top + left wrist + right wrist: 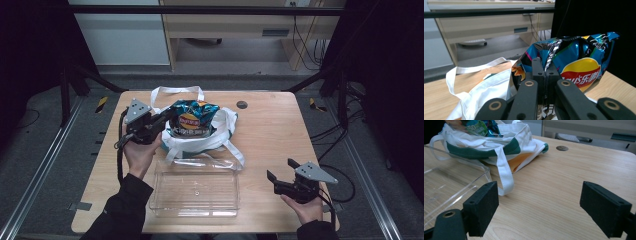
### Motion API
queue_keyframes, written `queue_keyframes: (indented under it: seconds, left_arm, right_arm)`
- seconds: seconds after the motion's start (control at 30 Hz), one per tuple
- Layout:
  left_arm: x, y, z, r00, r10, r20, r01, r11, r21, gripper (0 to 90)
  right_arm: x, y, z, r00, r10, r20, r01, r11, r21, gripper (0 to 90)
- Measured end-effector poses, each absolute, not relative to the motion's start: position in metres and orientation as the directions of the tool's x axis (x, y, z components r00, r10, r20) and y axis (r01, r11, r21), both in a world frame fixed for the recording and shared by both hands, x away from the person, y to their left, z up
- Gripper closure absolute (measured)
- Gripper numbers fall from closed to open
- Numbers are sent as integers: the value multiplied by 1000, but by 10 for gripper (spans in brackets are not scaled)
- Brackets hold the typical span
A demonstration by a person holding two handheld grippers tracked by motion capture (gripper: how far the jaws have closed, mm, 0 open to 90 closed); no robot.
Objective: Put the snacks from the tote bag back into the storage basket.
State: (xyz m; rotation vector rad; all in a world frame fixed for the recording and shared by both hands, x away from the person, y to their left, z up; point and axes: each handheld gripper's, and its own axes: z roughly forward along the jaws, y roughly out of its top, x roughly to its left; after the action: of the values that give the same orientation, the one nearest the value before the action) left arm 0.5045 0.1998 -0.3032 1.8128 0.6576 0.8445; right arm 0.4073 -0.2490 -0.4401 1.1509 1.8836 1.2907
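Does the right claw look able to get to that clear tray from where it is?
Probably yes. The right claw hangs open over bare table just beside the tray, with nothing between them. The bag and its strap lie farther back, clear of that path.

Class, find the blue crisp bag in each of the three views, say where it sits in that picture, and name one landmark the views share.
High view: the crisp bag sits upper centre, in the white tote bag, pinched by the left gripper.
Left gripper view: right of centre, above the shut jaws.
Right gripper view: top left corner, partly cut off.
Shared landmark: the white tote bag.
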Motion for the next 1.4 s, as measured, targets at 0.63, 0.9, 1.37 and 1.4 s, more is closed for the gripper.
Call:
queue_keyframes:
  seconds: [0.63,0.9,1.37,1.4]
  left_arm:
    - [464,223,-274,613,744,265,44,-367,929,900]
    - [450,226,-271,624,740,251,37,-349,936,900]
    - [424,231,-276,644,724,247,36,-351,936,900]
    - [422,231,-276,646,722,248,37,-354,935,900]
  right_arm:
    - [406,-249,-440,-456,890,8,329,160,931,157]
    - [406,-249,-439,-456,890,9,327,159,931,158]
    - [406,-249,-439,-456,890,11,325,156,933,158]
    - [406,-249,-439,-456,890,11,326,155,933,158]
